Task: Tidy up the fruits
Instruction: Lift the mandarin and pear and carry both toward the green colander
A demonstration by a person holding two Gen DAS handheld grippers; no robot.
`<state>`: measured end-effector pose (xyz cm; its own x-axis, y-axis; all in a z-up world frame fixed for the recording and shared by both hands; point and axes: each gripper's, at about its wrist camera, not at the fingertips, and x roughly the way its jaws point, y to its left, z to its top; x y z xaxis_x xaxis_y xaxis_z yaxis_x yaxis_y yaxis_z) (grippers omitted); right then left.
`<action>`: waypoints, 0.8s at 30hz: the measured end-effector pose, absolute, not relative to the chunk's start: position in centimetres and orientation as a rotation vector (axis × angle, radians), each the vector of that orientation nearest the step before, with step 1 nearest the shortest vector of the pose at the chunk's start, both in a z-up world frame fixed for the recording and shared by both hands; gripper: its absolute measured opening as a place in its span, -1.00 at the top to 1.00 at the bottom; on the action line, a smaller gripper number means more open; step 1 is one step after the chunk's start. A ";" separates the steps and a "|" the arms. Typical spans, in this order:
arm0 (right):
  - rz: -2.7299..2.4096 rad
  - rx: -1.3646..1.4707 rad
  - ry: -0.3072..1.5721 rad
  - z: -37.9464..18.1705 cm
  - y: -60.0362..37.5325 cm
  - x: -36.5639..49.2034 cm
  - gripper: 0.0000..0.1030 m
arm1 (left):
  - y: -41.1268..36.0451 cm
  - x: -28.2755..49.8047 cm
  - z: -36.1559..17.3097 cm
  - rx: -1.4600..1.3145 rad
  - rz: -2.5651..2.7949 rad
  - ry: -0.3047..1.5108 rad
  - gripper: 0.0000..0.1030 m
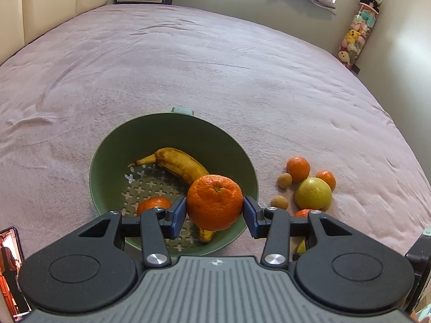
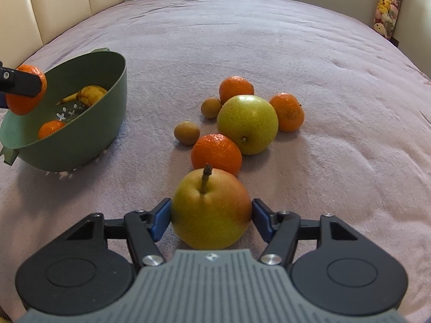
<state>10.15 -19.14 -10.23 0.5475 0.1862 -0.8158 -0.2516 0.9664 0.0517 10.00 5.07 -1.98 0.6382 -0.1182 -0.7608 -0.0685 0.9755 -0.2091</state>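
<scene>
- Two grippers were each loaded with a fruit. The left gripper [image 1: 214, 210] had its blue pads pressed on either side of a large mandarin [image 1: 214, 201], and the right gripper [image 2: 212, 215] was closed to the width of a red-blushed pear [image 2: 212, 212], pads touching both flanks.
- The mandarin hung directly over the green colander [image 1: 113, 145], above its near right part. A banana [image 1: 177, 162] lay across the perforated floor, with a small mandarin [image 1: 154, 204] near the front wall.
- That vertical relation was what the coming move turned on, by my reading: the fruit was already inside the rim line, so it needed only lowering and releasing, preferably clear of the banana beneath it.
- The pear stood with its stem up on the bed cover [image 2: 269, 40]; I could not tell whether it was lifted off the cover. The colander lay well to its left in the right wrist view, so the right gripper had a sideways carry to make, and the left one was much nearer.
- Loose fruit remained on the cover beyond the pear: a yellow-green apple [image 2: 247, 123], three mandarins and two small brown fruits around it.
</scene>
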 end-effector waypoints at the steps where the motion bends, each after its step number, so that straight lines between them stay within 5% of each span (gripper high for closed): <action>1: 0.260 -0.075 0.955 -10.2 -19.1 10.1 -0.20 | 5.1 10.1 -2.0 -0.230 -0.027 0.881 0.00; 24: 0.437 -0.025 0.769 -0.6 -16.8 9.9 -0.18 | 9.1 10.7 -1.0 -0.315 0.050 0.860 0.00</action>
<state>9.93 -16.81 -0.64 0.6334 0.3731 -0.6780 -0.3913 0.9103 0.1353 10.68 9.05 -1.03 0.6541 -0.0833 -0.7518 -0.1691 0.9527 -0.2526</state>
